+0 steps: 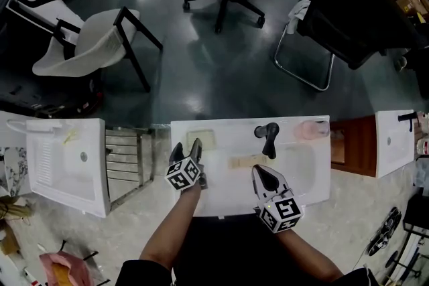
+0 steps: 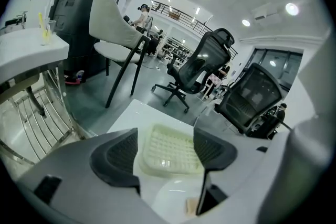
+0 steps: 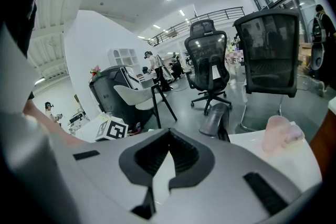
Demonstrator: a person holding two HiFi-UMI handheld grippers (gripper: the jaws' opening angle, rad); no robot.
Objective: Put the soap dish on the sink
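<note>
Soap dish (image 1: 200, 138) lies flat on the back ledge of the white sink (image 1: 221, 201), left of the black faucet (image 1: 269, 137). Left gripper (image 1: 188, 147): jaws spread wide, flanking the dish's near end, not gripping it. Right gripper (image 1: 257, 171): jaws closed on nothing, in front of the faucet.

White sink (image 1: 228, 125) and what lay on it.
A pale soap dish (image 1: 200, 139) sat flat on the rim at the sink's far left corner. A black faucet (image 1: 269, 137) stood mid-way along the far edge, a pink object (image 1: 310, 130) lay at the far right corner, and a beige soap bar (image 1: 247, 161) lay in the basin near the faucet.
</note>
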